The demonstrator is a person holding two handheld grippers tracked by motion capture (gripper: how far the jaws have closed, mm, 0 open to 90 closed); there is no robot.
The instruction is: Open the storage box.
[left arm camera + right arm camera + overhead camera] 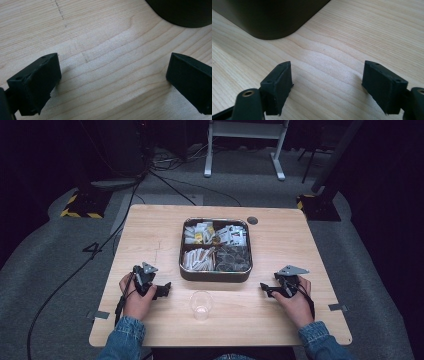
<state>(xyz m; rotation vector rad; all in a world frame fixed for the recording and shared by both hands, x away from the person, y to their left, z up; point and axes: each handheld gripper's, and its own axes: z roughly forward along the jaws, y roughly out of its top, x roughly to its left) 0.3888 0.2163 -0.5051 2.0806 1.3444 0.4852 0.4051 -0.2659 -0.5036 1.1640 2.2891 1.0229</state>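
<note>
One tray (215, 276) with four parts is sitting on the desk (280, 315), with one clear cup (201, 305) just in front. Both the left gripper (164, 289) and right gripper (264, 289) are resting with fingers wide open, holding nothing. Packet writing is too small to read.

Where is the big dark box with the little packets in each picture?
High view: the divided tray sits mid-table, beyond the clear plastic cup.
Left gripper view: its dark rounded corner fills the top right.
Right gripper view: its dark corner fills the top left.
Shared landmark: the light wooden table.
</note>
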